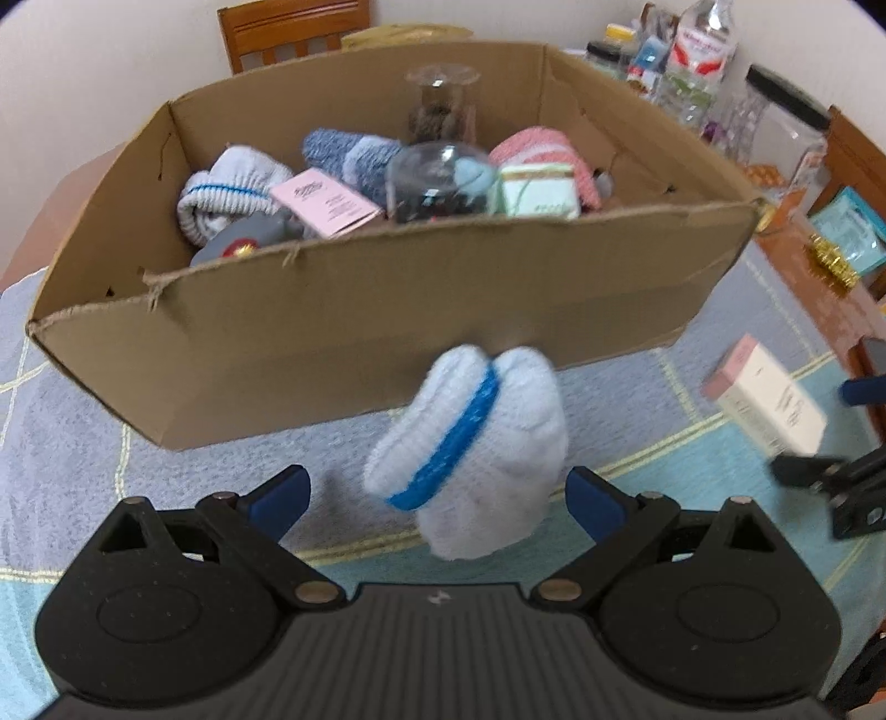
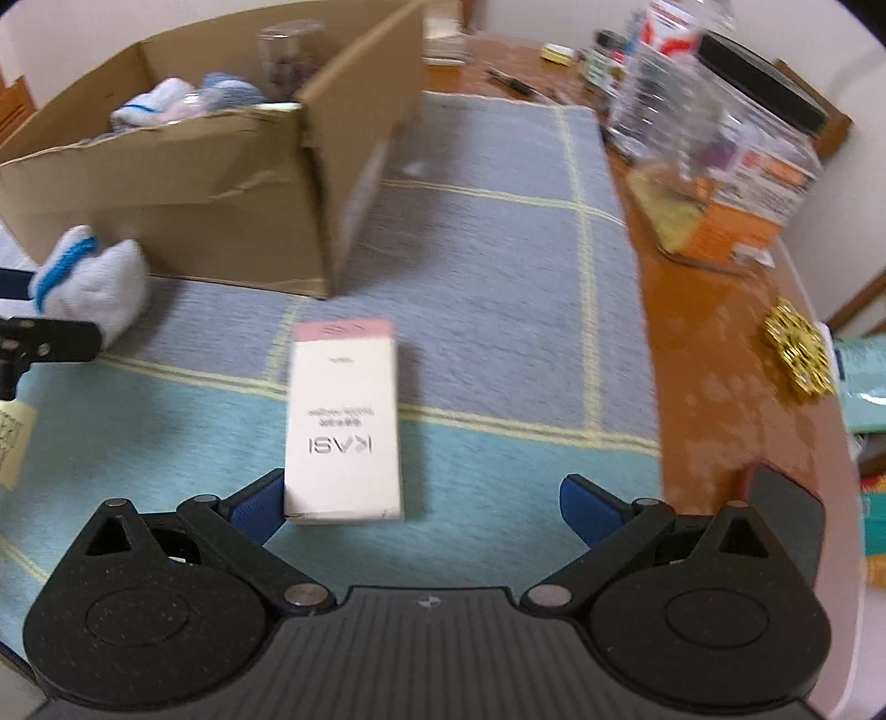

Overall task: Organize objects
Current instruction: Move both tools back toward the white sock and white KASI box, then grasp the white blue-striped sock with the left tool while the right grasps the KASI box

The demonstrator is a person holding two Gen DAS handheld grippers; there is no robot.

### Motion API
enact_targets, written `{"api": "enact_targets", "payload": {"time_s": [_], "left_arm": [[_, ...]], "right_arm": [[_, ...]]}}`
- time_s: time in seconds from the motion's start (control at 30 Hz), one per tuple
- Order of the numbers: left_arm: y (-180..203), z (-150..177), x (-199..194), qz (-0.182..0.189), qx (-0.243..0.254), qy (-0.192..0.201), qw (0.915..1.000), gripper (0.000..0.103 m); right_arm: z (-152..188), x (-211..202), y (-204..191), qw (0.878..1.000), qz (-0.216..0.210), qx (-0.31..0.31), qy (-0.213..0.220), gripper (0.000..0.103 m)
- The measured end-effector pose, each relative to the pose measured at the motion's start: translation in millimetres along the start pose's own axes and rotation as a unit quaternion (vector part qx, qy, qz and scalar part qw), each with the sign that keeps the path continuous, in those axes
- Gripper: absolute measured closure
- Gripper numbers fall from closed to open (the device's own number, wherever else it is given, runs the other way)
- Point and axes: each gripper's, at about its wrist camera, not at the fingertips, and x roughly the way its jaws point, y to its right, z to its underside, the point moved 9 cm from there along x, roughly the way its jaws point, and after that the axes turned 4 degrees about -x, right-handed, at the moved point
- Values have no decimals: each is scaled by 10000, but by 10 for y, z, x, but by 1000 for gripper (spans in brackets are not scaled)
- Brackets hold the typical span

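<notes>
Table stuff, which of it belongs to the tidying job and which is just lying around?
Part of the job:
cardboard box
rolled white sock
white carton
left gripper, open
right gripper, open

Just lying about:
plastic bottle
black-lidded jar
gold ornament
wooden chair

Both wrist views look forward, low over the mat, sharing the cardboard box (image 1: 387,332).

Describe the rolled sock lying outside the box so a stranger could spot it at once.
Find the big open cardboard box on the blue checked cloth. Just in front of its near wall, on the cloth, lies a rolled white sock, between the open fingers of the left gripper. It has one bright blue band, and unlike the similar socks, it sits outside the box.
</notes>
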Motion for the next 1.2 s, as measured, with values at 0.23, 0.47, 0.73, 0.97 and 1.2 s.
{"api": "enact_targets", "payload": {"time_s": [0.23, 0.47, 0.73, 0.97, 1.2], "left_arm": [[-241, 54, 18, 49, -217, -82, 9997, 4], [-454, 68, -106, -127, -333, -42, 9994, 3], [-202, 42, -185, 61, -233, -14, 9997, 4], [-117, 60, -162, 186, -215, -95, 9996, 4], [-35, 110, -42, 342, -258, -281, 9987, 3]], "right_arm": [[25, -7, 157, 9996, 142, 224, -36, 0], [-47, -60, 226, 9995, 197, 257, 28, 0], [17, -135, 22, 9984, -438, 319, -143, 0], [9, -315, -250, 9886, -1434, 427, -188, 0], [-86, -285, -526, 9795, -1988, 300, -139, 0]]}}
